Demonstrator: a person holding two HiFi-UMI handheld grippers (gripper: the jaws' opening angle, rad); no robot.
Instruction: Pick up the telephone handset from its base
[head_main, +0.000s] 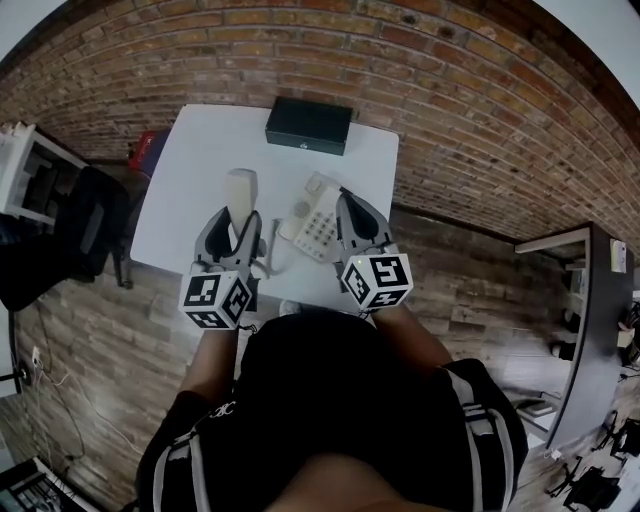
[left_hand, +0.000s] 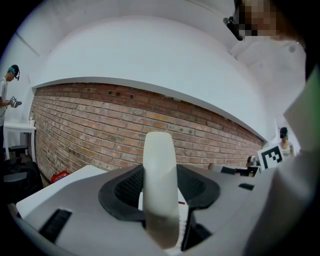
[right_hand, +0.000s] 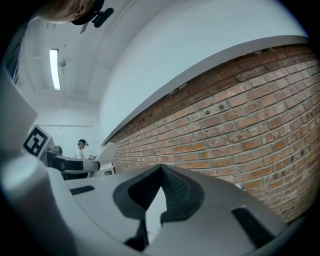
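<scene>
L fingers (left_hand: 125, 189) clamped on cream plastic telephone handset (left_hand: 160, 175), off its cradle, left of white push-button phone base (head_main: 318, 230) on white bench (head_main: 190, 170). R fingers (right_hand: 176, 191) pressed together, empty, by base's right edge.

Cream handset (head_main: 241, 190) off, and left of, its white keypad base (head_main: 318, 228)

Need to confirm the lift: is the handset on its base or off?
Off. The left gripper is shut on the handset, holding it left of the telephone base, clear of it; the base's cradle lies bare.
</scene>
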